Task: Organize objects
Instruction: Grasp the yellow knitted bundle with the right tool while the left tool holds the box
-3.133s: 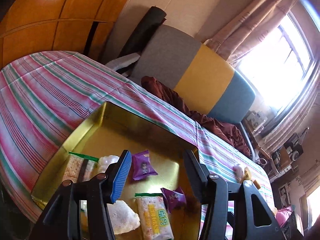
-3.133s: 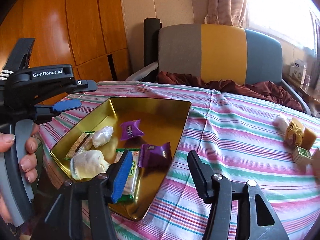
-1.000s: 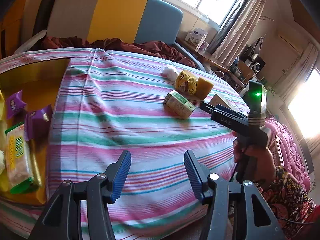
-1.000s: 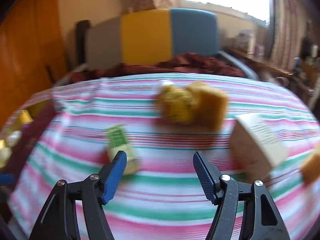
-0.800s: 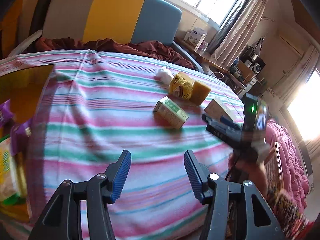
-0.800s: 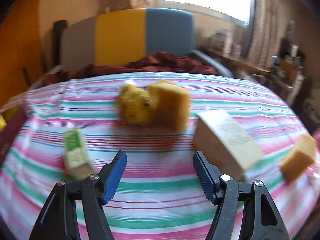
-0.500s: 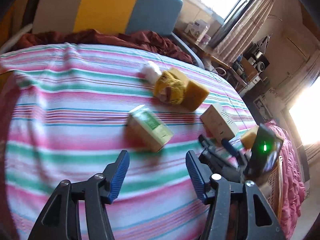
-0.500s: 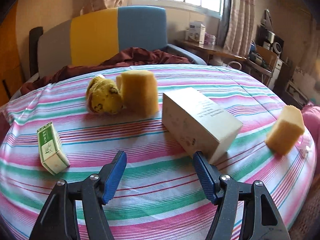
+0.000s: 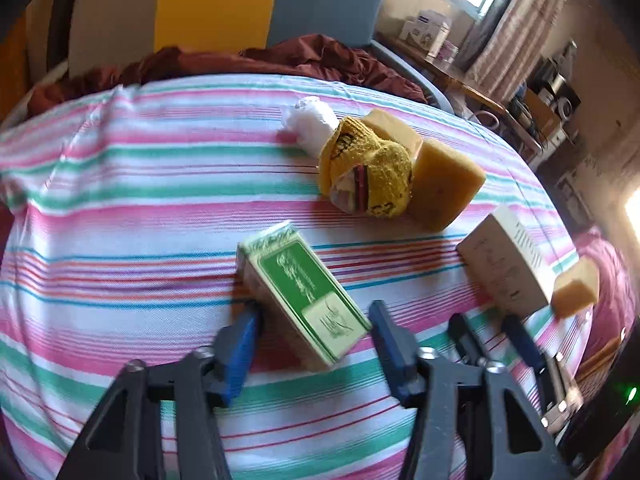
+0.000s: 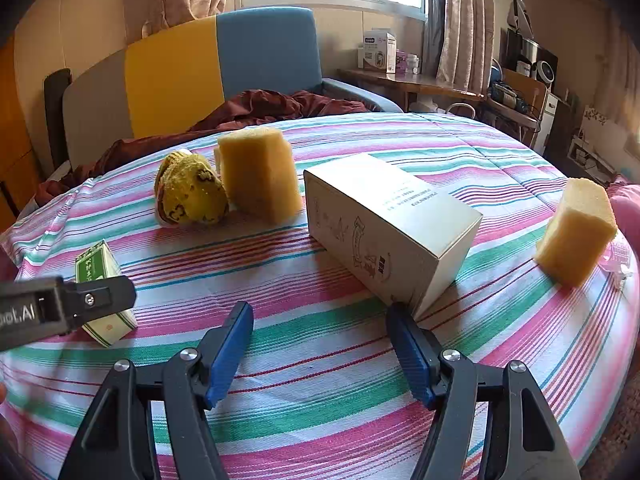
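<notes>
Two sponges (image 10: 259,174) near striped tablecloth's (image 10: 320,360) far and right edges

bare cloth (image 10: 320,344) ahead — white box (image 10: 384,224) blocks right

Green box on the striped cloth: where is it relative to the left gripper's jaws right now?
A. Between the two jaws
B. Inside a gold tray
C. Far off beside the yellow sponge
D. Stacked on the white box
A. In the left wrist view the green box lies between the closing jaws of the left gripper, on the striped cloth; whether the pads already touch it is unclear.
</notes>
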Tool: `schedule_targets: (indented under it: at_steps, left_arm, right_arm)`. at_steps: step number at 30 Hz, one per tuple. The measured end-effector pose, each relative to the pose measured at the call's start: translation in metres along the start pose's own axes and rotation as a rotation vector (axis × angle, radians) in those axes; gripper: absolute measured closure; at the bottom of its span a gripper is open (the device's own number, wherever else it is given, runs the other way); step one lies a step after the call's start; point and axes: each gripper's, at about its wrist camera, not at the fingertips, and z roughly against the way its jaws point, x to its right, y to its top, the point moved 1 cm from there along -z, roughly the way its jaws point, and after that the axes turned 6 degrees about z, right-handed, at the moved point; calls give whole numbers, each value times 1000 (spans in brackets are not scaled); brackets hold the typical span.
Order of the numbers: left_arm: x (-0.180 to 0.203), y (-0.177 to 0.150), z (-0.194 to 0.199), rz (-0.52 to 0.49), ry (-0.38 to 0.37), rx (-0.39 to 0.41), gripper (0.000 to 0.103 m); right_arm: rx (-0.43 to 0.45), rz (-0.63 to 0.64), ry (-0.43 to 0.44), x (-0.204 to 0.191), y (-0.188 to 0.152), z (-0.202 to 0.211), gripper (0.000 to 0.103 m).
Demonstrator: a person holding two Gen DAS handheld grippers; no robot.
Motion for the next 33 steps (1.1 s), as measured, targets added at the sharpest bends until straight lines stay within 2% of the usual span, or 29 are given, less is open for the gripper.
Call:
schedule_targets:
  at_steps: [1, 8, 9, 11, 16, 21, 22, 27, 30, 33]
  left_arm:
    - [-2, -1, 1, -14, 8, 7, 65]
    - [-32, -12, 13, -183, 67, 104, 72]
    - [-37, -13, 15, -190, 52, 111, 73]
    - [-47, -12, 18, -167, 4, 116, 73]
    - [-50, -16, 20, -172, -20, 143, 73]
    - [-54, -17, 21, -148, -18, 171, 73]
    - [-56, -17, 22, -138, -17, 176, 73]
    - [-61, -17, 21, -121, -30, 177, 73]
    - [-60, -18, 20, -125, -24, 175, 73]
    - [-61, -19, 19, -120, -29, 174, 72]
  right_arm:
    - [0, 1, -2, -1, 0, 0, 33]
    - [21, 1, 11, 0, -1, 5, 34]
    - [28, 3, 18, -1, -1, 6, 34]
    - [39, 18, 36, -4, 0, 9, 34]
    - [33, 76, 145, -23, 12, 11, 35]
    - [79, 205, 180, -61, 48, 4, 36]
    - [73, 202, 190, -65, 56, -4, 40]
    - [79, 191, 176, -79, 89, -36, 41]
    - [37, 196, 162, -87, 98, -58, 41]
    - [-28, 201, 175, -91, 95, -75, 52]
